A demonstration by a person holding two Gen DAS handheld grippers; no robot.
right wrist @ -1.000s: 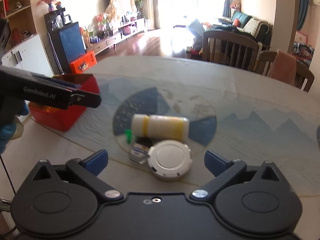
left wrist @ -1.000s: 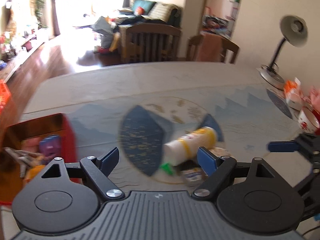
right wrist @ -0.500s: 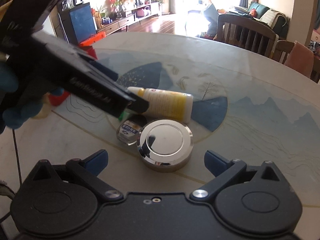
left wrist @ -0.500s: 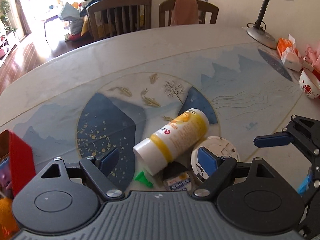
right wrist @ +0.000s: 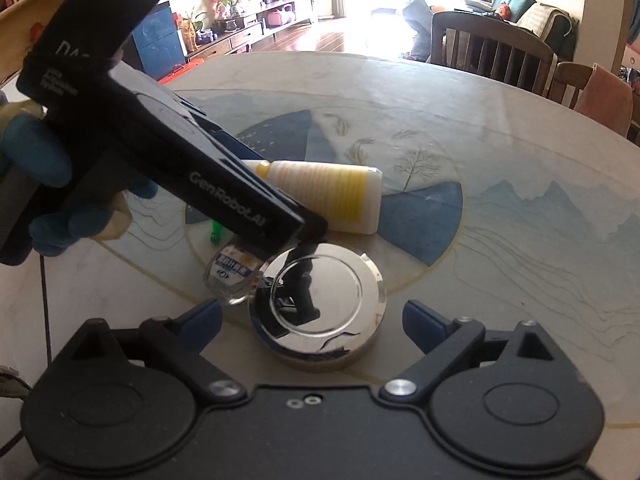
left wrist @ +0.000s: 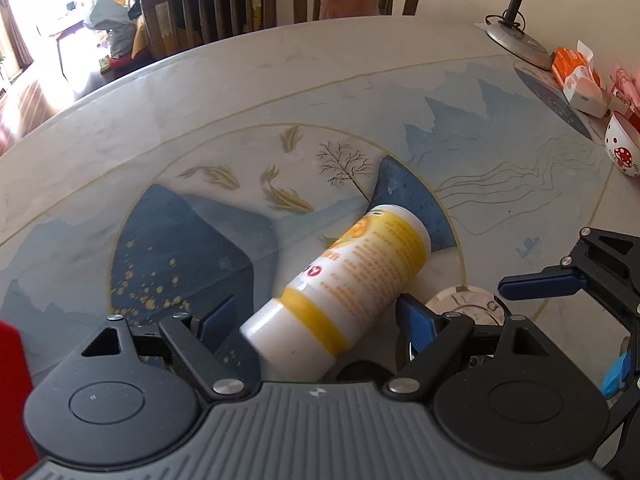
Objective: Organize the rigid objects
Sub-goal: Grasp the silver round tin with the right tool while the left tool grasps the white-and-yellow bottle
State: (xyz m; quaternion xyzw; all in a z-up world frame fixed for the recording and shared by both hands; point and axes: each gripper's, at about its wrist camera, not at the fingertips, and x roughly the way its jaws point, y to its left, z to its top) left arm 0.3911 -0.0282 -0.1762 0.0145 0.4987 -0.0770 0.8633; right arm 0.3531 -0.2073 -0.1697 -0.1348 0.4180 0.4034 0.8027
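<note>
A white bottle with a yellow label (left wrist: pixel 360 264) lies on its side on the painted table (left wrist: pixel 200 128), cap end towards me. My left gripper (left wrist: pixel 316 320) is open and straddles the cap end; neither pad touches it. A round shiny metal tin (right wrist: pixel 320 288) sits flat between the fingers of my right gripper (right wrist: pixel 312 320), whose jaws are closing with a gap still on both sides. A small clear round case with a blue label (right wrist: pixel 232 276) leans against the tin, and a green bit (right wrist: pixel 216 232) lies behind it. The left gripper's black housing (right wrist: pixel 224 196) hides part of the bottle (right wrist: pixel 340 200).
A red box (left wrist: pixel 12 380) stands at the left edge. At the back right are a desk lamp base (left wrist: pixel 516 36), orange packets (left wrist: pixel 572 64) and a mushroom-print bowl (left wrist: pixel 622 152). Wooden chairs (left wrist: pixel 208 12) line the far side. A blue-gloved hand (right wrist: pixel 44 168) holds the left tool.
My left gripper has come down and forward until its fingers flank the bottle's cap end. My right gripper has sunk closer to the tin, and its fingers stand a little narrower.
</note>
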